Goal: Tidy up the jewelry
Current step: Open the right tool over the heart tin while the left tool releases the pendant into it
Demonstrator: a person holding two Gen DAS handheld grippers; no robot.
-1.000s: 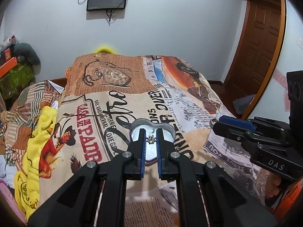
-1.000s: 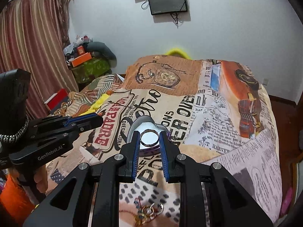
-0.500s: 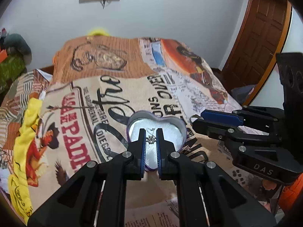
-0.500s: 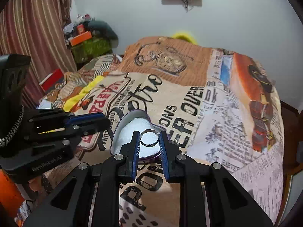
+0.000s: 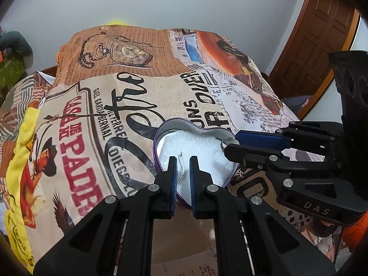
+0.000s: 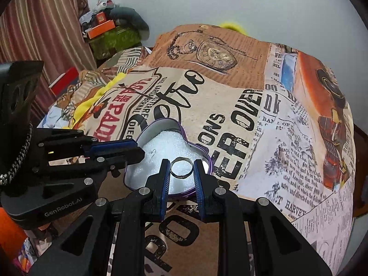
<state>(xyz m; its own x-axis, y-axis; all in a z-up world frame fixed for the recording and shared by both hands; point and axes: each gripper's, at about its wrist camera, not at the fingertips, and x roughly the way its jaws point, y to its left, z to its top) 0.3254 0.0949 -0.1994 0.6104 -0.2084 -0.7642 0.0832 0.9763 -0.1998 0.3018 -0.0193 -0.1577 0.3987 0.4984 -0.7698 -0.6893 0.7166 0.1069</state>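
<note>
A heart-shaped tin point(image 5: 161, 135) point(image 6: 161, 126) with a purple rim and white foam inside lies on the printed bedspread point(image 5: 92, 138). My left gripper point(image 5: 183, 166) hangs over the tin's near left part, shut on a small earring point(image 5: 181, 162) of thin silver wire. In the right wrist view the left gripper point(image 6: 139, 153) comes in from the left, with the wire just past its tip. My right gripper point(image 6: 181, 169) is shut on a silver ring point(image 6: 181, 167) above the foam's near right part. The left wrist view shows the right gripper point(image 5: 228, 146) and its ring point(image 5: 229, 142) at the tin's right edge.
The bedspread point(image 6: 253, 126) covers the whole bed. A yellow cloth point(image 5: 20, 161) lies along its left side. A wooden door point(image 5: 322, 46) stands at the right, a striped curtain point(image 6: 34, 34) and a pile of boxes and clothes point(image 6: 110, 30) at the left.
Both grippers have come down and forward toward the tin, which now looks larger, and they stand closer together over its foam. Each still holds its piece.
</note>
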